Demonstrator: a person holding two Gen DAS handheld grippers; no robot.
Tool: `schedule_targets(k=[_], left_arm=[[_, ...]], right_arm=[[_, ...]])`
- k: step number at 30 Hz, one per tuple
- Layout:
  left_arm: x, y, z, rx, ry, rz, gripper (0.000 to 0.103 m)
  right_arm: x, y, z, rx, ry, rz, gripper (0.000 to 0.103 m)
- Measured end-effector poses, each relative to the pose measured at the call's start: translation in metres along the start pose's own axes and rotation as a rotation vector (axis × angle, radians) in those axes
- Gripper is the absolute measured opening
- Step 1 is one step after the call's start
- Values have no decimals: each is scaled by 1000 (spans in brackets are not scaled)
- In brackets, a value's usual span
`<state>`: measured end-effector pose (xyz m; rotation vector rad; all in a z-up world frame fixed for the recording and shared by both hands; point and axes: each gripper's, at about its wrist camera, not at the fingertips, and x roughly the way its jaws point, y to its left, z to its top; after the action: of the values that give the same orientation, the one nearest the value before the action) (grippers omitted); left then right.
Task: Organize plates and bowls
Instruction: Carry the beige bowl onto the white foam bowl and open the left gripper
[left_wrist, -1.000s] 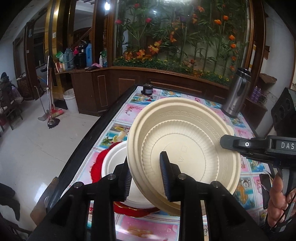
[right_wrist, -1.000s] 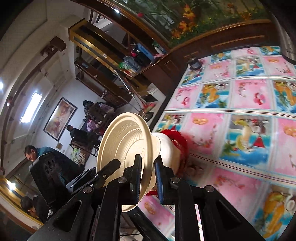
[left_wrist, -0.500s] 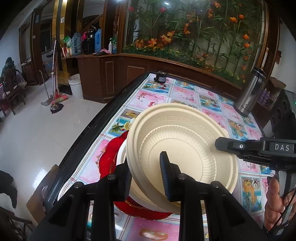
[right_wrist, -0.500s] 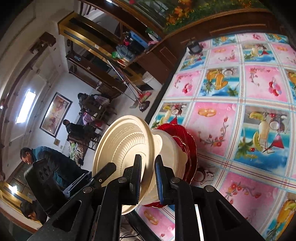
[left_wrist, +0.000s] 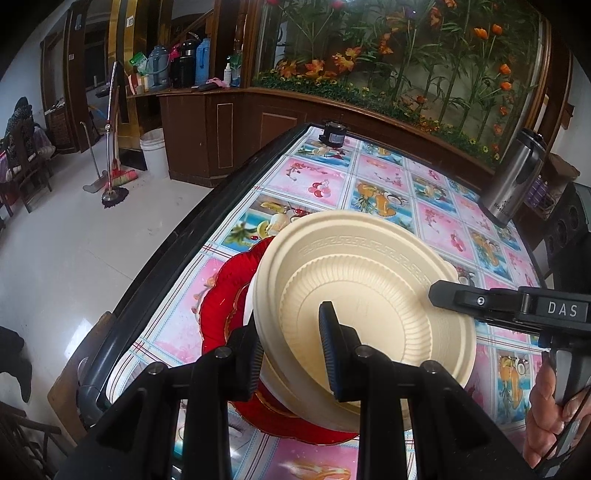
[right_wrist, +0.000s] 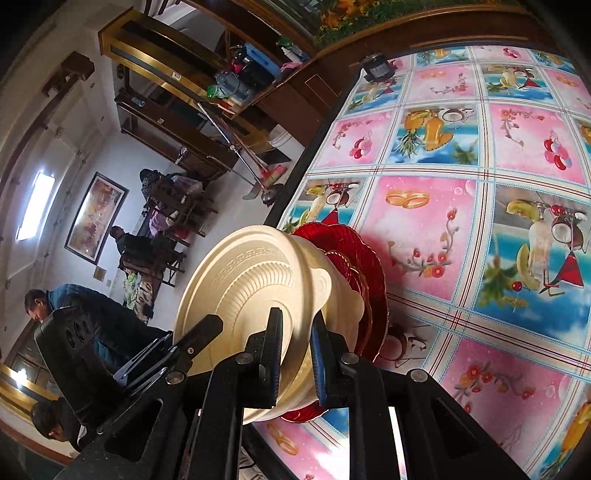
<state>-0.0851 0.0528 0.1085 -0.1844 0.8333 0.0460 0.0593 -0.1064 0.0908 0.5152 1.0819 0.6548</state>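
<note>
A cream bowl (left_wrist: 369, 295) with a patterned rim is held by both grippers over a stack on the table. My left gripper (left_wrist: 291, 354) is shut on its near rim. My right gripper (right_wrist: 297, 350) is shut on its opposite rim and shows in the left wrist view (left_wrist: 443, 295). Under it sits a white bowl (right_wrist: 343, 295) on red plates (left_wrist: 225, 295), also in the right wrist view (right_wrist: 365, 266). The cream bowl is slightly tilted and sits low in the white bowl; contact is hidden.
A steel thermos (left_wrist: 513, 181) stands at the table's far right. A small black object (left_wrist: 334, 133) sits at the far end. The table's dark left edge (left_wrist: 162, 266) runs close to the stack. The fruit-print tablecloth (right_wrist: 480, 184) stretches to the right of the stack.
Both grippers have lowered the cream bowl toward the white bowl and red plates, and it has levelled from steeply tilted to nearly flat.
</note>
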Motion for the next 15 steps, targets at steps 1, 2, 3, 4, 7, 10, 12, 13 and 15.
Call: schedule_targets(k=[1, 2, 3, 4, 7, 10, 12, 13, 15], left_arm=[[0, 0, 0, 0, -1, 1, 26], [1, 0, 0, -2, -1, 0, 26], [1, 1, 0, -2, 0, -1, 26], [1, 0, 0, -2, 0, -1, 26], [1, 0, 0, -3, 0, -2, 28], [1, 1, 1, -3, -1, -2, 29], [1, 1, 1, -3, 0, -1, 29], [1, 1, 0, -4, -1, -1, 29], [2, 0, 1, -3, 0, -1, 29]], right_arm=[[0, 0, 0, -2, 1, -4, 18], [1, 1, 0, -5, 2, -7, 18], [1, 1, -1, -8, 2, -9, 18], [2, 2, -1, -15, 1, -13, 18], [3, 4, -1, -31, 5, -25, 19], [2, 6, -2, -46, 3, -34, 19], [0, 9, -4, -53, 3, -32, 23], [1, 10, -4, -55, 3, -33, 25], [0, 12, -5, -59, 1, -38, 26]])
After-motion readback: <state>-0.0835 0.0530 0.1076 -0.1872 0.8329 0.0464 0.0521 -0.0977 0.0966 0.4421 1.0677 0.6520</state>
